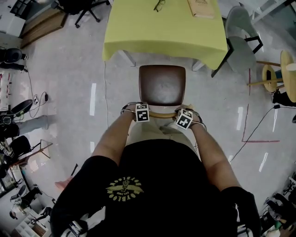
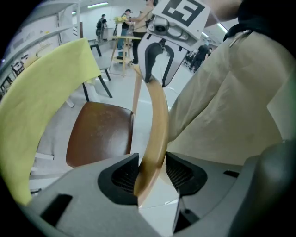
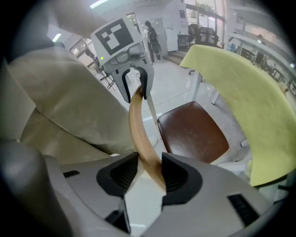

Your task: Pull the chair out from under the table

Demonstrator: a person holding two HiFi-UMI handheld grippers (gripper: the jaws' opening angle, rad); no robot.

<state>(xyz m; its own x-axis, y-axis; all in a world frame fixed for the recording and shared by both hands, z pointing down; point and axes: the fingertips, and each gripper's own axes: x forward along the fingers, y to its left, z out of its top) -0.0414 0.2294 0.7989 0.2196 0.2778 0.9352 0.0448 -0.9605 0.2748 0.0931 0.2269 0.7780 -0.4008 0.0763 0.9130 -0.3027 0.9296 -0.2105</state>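
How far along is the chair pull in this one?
Done: both grips are made, and the brown seat shows almost wholly clear of the yellow table. In hand: the left tongs and right tongs are clamped on the chair's wooden backrest. Left: perhaps a little more pull, since the seat's far edge sits at the cloth's hem, then release.

Lab-like workroom: office chair (image 1: 82, 10) at 11 o'clock, floor cables (image 1: 35, 100) at 9 o'clock, red floor tape (image 1: 261, 141) at 3 o'clock.
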